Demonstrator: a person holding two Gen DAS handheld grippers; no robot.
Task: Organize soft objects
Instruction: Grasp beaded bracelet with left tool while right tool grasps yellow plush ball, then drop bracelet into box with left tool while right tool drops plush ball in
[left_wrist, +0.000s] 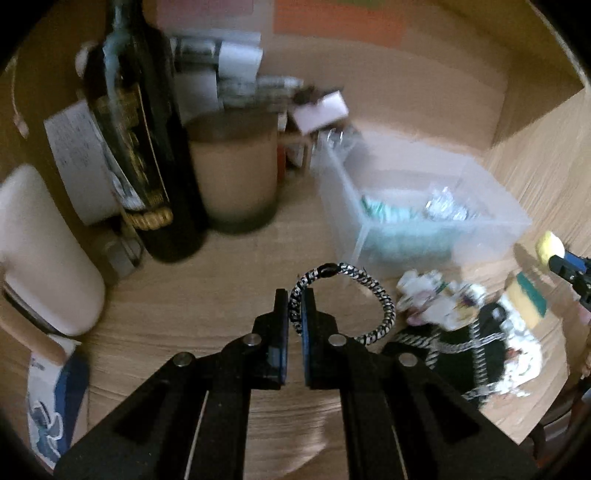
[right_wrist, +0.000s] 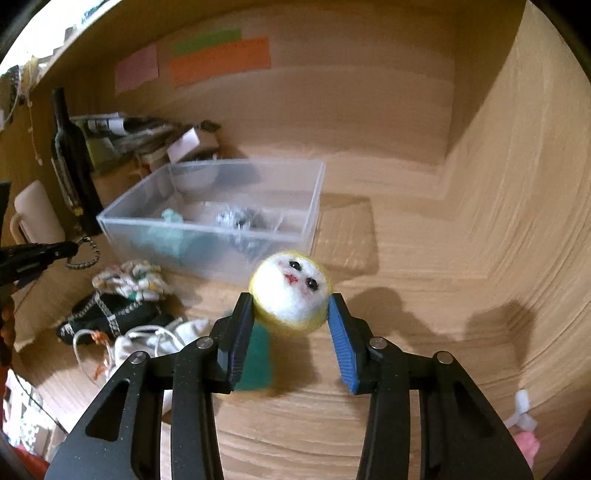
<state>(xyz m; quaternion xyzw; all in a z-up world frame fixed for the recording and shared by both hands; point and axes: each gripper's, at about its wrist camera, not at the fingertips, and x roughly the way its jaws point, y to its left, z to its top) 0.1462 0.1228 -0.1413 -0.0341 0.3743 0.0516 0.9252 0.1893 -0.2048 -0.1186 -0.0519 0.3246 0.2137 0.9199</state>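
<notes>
My left gripper (left_wrist: 294, 301) is shut on a black-and-white braided hair tie (left_wrist: 369, 291), held above the wooden desk in front of a clear plastic box (left_wrist: 424, 206). It also shows at the left of the right wrist view (right_wrist: 72, 248) with the hair tie (right_wrist: 86, 256). My right gripper (right_wrist: 290, 302) is shut on a yellow-and-white felt ball with a face (right_wrist: 290, 291), held just in front of the clear box (right_wrist: 221, 206). The ball (left_wrist: 549, 245) shows at the right edge of the left wrist view. The box holds a teal soft item (right_wrist: 173, 225) and a silvery one (right_wrist: 240, 218).
On the desk lie a patterned scrunchie (right_wrist: 129, 278), a black pouch with chain (right_wrist: 110, 314), a white drawstring bag (right_wrist: 162, 339) and a green sponge (right_wrist: 258, 354). A dark bottle (left_wrist: 144, 147), candle jar (left_wrist: 236, 173) and white mug (left_wrist: 44, 251) stand left.
</notes>
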